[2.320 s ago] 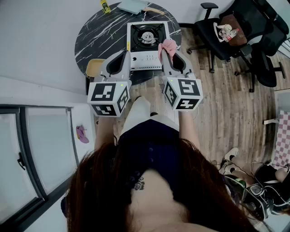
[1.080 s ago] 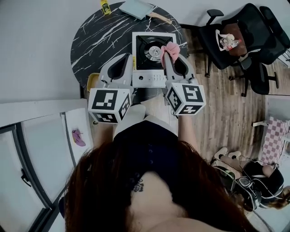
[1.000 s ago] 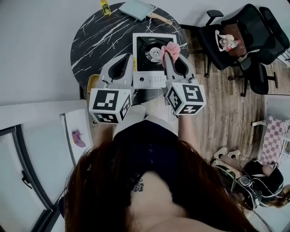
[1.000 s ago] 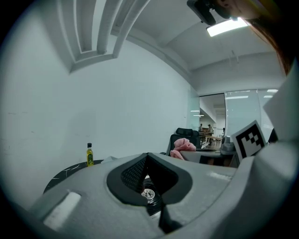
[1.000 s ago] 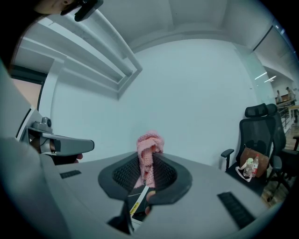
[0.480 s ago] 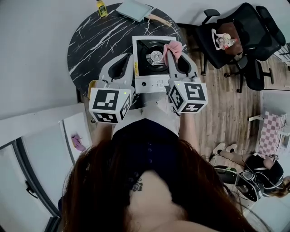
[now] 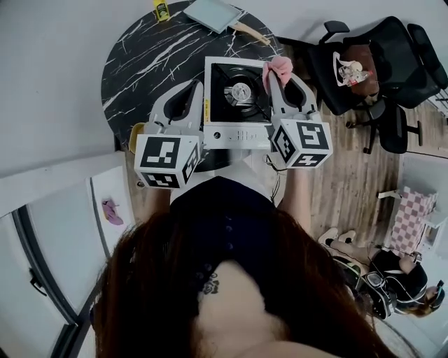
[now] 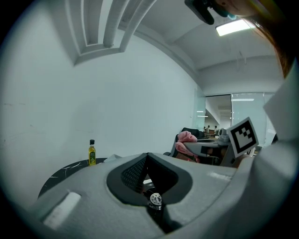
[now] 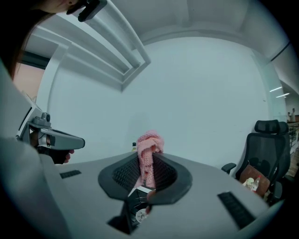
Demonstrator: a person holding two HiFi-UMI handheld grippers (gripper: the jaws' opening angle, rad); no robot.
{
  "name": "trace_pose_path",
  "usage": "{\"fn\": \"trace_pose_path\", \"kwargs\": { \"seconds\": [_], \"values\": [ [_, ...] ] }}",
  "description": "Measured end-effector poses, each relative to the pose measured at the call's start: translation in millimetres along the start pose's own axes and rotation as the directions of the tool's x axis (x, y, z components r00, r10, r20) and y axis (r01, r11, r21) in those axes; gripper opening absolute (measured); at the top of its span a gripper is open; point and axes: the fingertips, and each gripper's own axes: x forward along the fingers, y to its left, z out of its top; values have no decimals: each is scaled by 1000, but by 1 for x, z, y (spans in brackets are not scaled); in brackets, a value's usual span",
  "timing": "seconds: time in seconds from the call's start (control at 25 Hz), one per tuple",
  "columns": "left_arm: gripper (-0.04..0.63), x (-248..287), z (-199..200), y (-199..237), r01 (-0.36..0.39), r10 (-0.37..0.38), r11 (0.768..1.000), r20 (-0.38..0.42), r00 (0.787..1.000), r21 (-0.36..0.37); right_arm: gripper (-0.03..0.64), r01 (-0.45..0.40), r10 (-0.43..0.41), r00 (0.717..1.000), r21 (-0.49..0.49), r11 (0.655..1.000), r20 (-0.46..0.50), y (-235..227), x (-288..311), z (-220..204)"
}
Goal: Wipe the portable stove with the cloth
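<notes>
The portable stove (image 7: 236, 133) is white with a black top and a round burner (image 7: 241, 91); it sits at the near edge of a round black marble table (image 7: 150, 56). My right gripper (image 7: 275, 75) is shut on a pink cloth (image 7: 280, 66) over the stove's far right corner. In the right gripper view the cloth (image 9: 148, 148) stands up between the jaws of the right gripper (image 9: 147, 163). My left gripper (image 7: 197, 87) hovers beside the stove's left edge. It is shut with nothing in it, as the left gripper (image 8: 147, 156) view shows.
A yellow oil bottle (image 7: 162, 10) and a grey-blue board (image 7: 213, 12) lie at the table's far side. Black office chairs (image 7: 371, 59) stand on the wooden floor to the right. A white wall runs along the left.
The right gripper has carried the pink cloth from the stove's near right side toward its far right corner. The left gripper has stayed beside the stove's left edge.
</notes>
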Motion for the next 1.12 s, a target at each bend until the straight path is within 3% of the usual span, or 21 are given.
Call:
{"fn": "trace_pose_path", "kwargs": {
  "seconds": [0.52, 1.12],
  "values": [
    [11, 23, -3, -3, -125, 125, 992, -9, 992, -30, 66, -221, 212, 974, -115, 969, -80, -20, 51, -13],
    [11, 16, -15, 12, -256, 255, 964, -20, 967, -77, 67, -427, 380, 900, -260, 866, -211, -3, 104, -52]
  ]
}}
